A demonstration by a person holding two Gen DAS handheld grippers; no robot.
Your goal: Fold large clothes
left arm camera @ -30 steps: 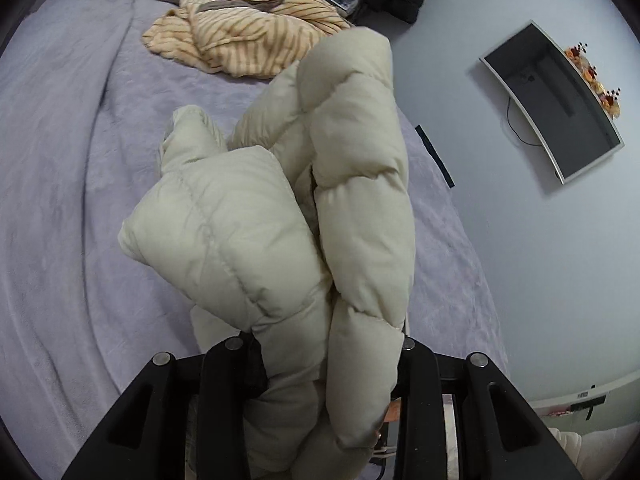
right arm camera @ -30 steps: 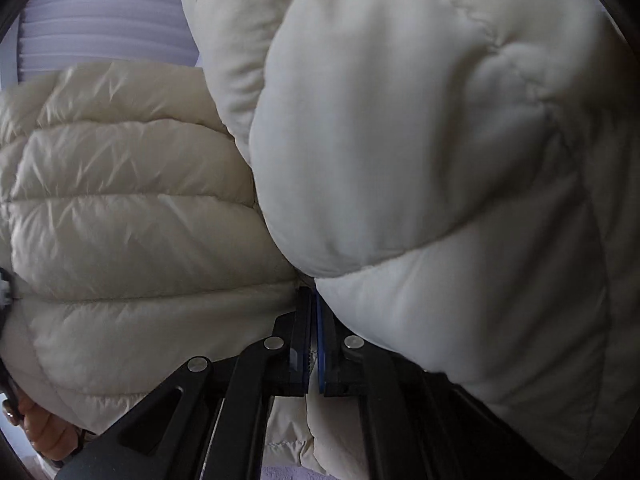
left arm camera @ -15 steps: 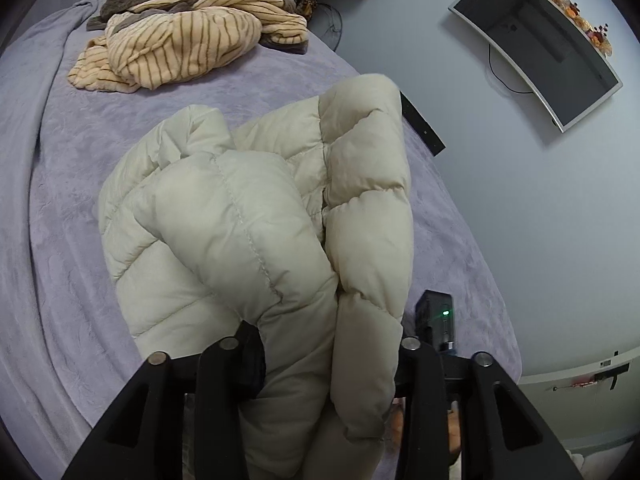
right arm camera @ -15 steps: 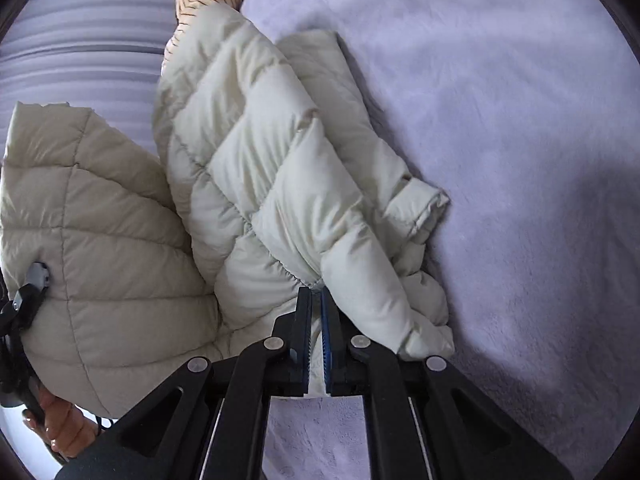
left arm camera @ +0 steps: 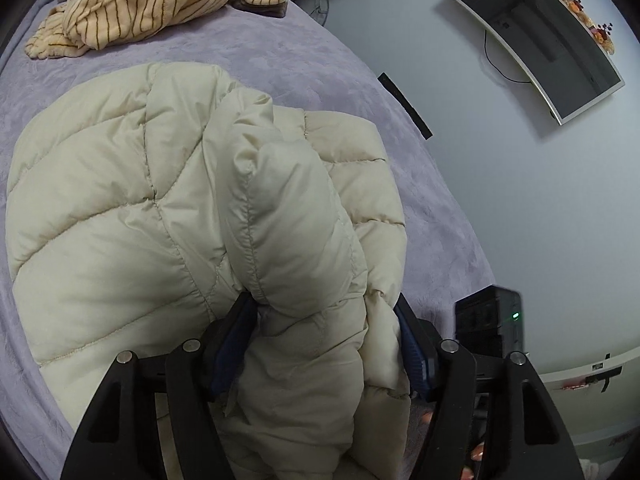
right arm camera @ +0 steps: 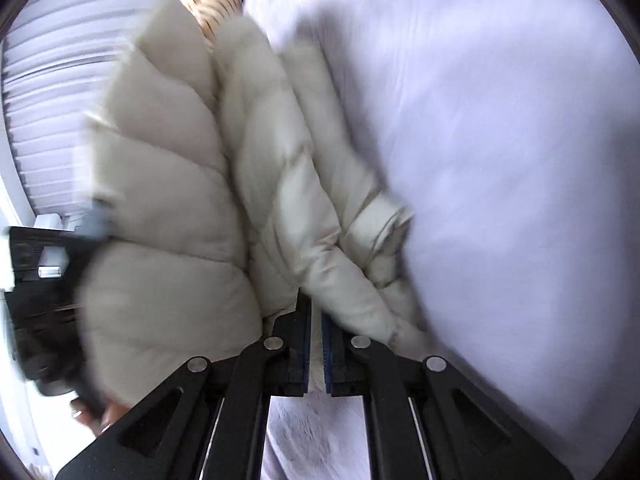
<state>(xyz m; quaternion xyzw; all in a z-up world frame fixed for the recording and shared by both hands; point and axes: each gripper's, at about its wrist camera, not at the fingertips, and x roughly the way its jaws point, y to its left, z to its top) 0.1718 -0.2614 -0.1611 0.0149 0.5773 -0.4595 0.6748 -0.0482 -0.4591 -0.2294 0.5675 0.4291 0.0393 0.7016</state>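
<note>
Left wrist only: wall screen [left arm camera: 536, 36], striped blanket [left arm camera: 148, 4].

Bed surface, lilac plush blanket [left arm camera: 320, 60]: bare and passable in a wide band between the cream puffer jacket [left arm camera: 160, 220] and the far heap, also along the bed's right edge; the right wrist view shows a large bare stretch right of the jacket, blurred.

Obstacles:
- Puffer jacket: bulky, fills the near middle of the bed and the space between the left gripper [left arm camera: 326, 328] fingers.
- Striped beige garment [left arm camera: 152, 4]: heaped at the far end, well apart from the jacket.
- Black bar [left arm camera: 405, 105]: at the bed's right edge.
- Black device with green light [left arm camera: 490, 320]: just right of the left gripper.
- Wall-mounted screen [left arm camera: 536, 36]: beyond the bed, clear of the surface.
</note>
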